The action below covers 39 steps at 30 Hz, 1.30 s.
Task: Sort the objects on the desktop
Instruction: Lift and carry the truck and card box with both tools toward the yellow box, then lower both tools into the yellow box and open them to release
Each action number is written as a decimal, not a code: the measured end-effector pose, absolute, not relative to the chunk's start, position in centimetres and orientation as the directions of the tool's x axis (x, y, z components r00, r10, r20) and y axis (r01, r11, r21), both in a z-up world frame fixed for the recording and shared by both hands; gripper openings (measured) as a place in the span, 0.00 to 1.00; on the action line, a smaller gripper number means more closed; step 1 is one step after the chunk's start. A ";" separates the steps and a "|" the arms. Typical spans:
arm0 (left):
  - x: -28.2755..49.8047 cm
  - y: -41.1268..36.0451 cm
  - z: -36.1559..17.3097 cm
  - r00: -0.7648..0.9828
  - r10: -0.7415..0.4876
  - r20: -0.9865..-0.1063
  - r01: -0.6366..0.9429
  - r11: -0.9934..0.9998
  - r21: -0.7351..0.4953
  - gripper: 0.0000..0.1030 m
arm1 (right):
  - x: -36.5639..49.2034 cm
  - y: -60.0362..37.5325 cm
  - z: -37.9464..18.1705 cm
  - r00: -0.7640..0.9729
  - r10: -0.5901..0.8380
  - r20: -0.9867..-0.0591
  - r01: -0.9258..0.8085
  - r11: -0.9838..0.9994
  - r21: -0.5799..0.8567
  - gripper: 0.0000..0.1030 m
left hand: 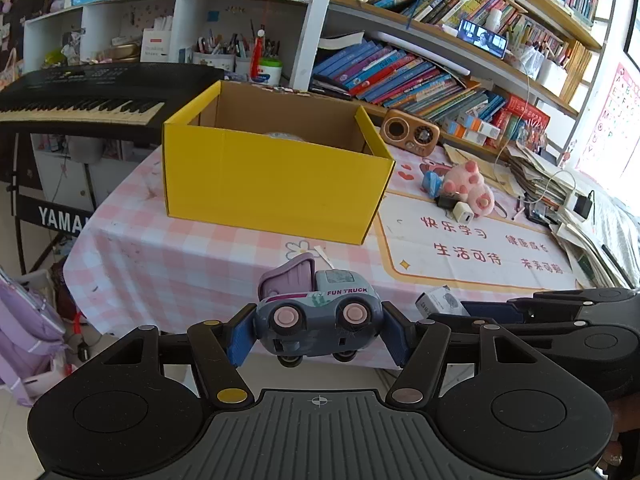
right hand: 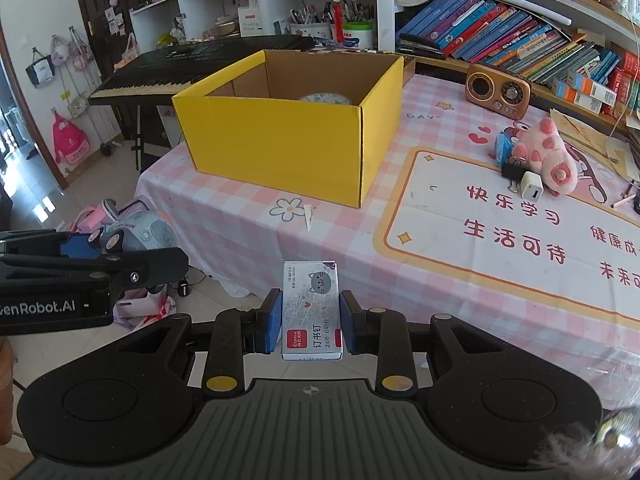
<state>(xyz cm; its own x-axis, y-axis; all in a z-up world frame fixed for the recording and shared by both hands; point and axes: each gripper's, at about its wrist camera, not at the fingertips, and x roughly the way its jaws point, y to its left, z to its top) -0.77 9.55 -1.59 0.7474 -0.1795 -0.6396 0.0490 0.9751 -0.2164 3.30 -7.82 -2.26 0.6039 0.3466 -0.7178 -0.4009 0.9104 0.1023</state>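
My left gripper [left hand: 318, 334] is shut on a grey-and-purple toy truck [left hand: 316, 308], held in the air off the table's near left edge. My right gripper [right hand: 311, 326] is shut on a small white staple box [right hand: 311, 312], held above the table's front edge. The open yellow cardboard box [left hand: 276, 184] stands on the pink checked tablecloth ahead; it also shows in the right wrist view [right hand: 288, 136], with a round object partly visible inside. The left gripper with the truck [right hand: 132, 236] shows at the left of the right wrist view.
A pink plush toy [right hand: 548, 156], a white charger [right hand: 531, 186], a black binder clip [right hand: 512, 171] and a blue item [right hand: 502, 146] lie on the desk mat at the right. A brown radio [right hand: 498, 90] stands behind. A keyboard [left hand: 80, 96] is at the left. Bookshelves stand behind.
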 end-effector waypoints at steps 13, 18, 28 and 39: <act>1.5 10.5 -0.1 0.786 -0.107 -0.610 -0.007 0.983 -0.181 0.62 | 7.0 -7.0 -1.1 0.605 0.410 -0.682 -0.463 0.878 0.117 0.27; 3.6 11.1 1.3 0.814 -0.083 -0.575 -0.017 0.986 -0.165 0.62 | 9.7 -7.3 0.5 0.629 0.428 -0.649 -0.464 0.877 0.129 0.27; 10.0 11.2 4.3 0.867 -0.053 -0.496 -0.005 0.993 -0.116 0.62 | 16.7 -7.3 5.2 0.714 0.454 -0.533 -0.484 0.870 0.094 0.27; 18.7 9.4 3.2 0.841 -0.015 -0.541 -0.003 0.999 -0.033 0.62 | 25.2 -5.6 7.6 0.736 0.482 -0.475 -0.493 0.863 0.111 0.27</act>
<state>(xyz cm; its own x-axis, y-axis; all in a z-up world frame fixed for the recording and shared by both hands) 18.69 9.37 3.20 0.8406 -0.0153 -0.5415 -0.0028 0.9995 -0.0326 25.24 -5.62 7.59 0.7363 0.4820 -0.4750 -0.4932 0.8628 0.1111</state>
